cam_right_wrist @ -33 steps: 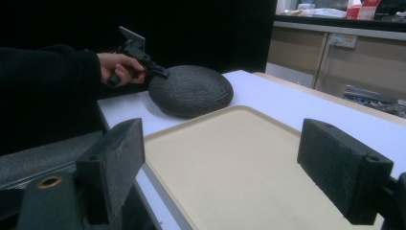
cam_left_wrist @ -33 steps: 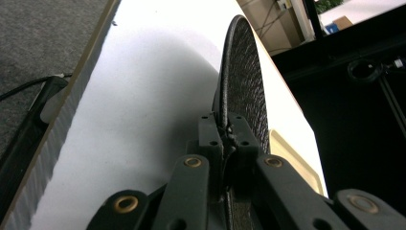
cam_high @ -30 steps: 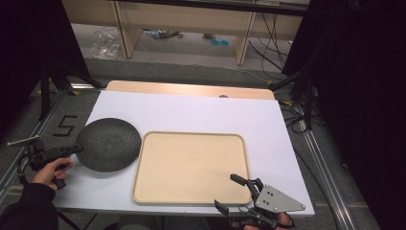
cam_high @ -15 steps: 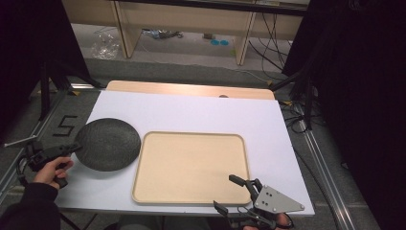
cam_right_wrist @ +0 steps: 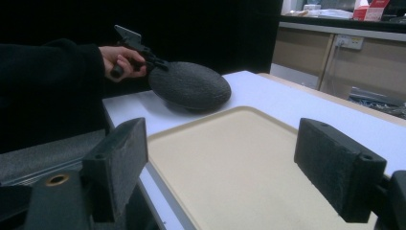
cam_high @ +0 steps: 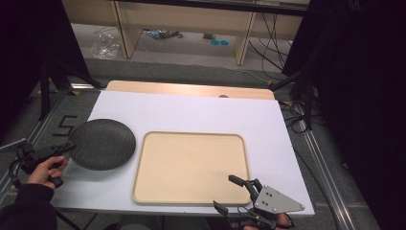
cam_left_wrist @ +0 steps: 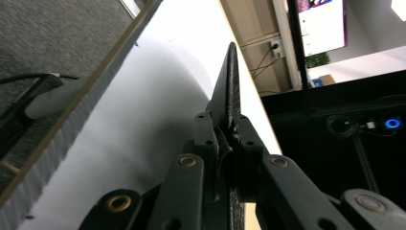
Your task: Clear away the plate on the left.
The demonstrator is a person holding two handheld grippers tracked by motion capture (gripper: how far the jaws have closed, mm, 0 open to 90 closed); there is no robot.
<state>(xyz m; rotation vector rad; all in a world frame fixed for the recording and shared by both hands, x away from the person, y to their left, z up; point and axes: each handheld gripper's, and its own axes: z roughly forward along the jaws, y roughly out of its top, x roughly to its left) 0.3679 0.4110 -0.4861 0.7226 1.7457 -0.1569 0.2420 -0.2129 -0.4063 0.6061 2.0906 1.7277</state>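
Left gripper [cam_high: 67, 147] jaws clamped tight on the rim of the plate [cam_high: 102, 144]; in the left gripper view the plate [cam_left_wrist: 229, 91] runs edge-on between the pads, pinched at the very lip. Plate is dark, rough-textured, tilted, near edge raised, sitting at the table's [cam_high: 191, 112] left side, just beside the tray [cam_high: 190, 166], apart from it or barely overlapping its left edge, can't tell.

Right gripper [cam_high: 237, 194] jaws wide apart, nothing between them, hovering at the tray's near right corner; right gripper view looks across the tray [cam_right_wrist: 249, 163] to the plate [cam_right_wrist: 189, 85] and left hand [cam_right_wrist: 122, 60].

Risks: grip is a thin edge pinch, so the plate's weight could lever it out and it slips or swings down. A low carry would catch the tray's raised lip and shove the tray. Plate is close to the table's left edge; a drop could go to the floor.

Writing: a "5" marked on the floor [cam_high: 65, 125] left of the table. No brands or labels legible.
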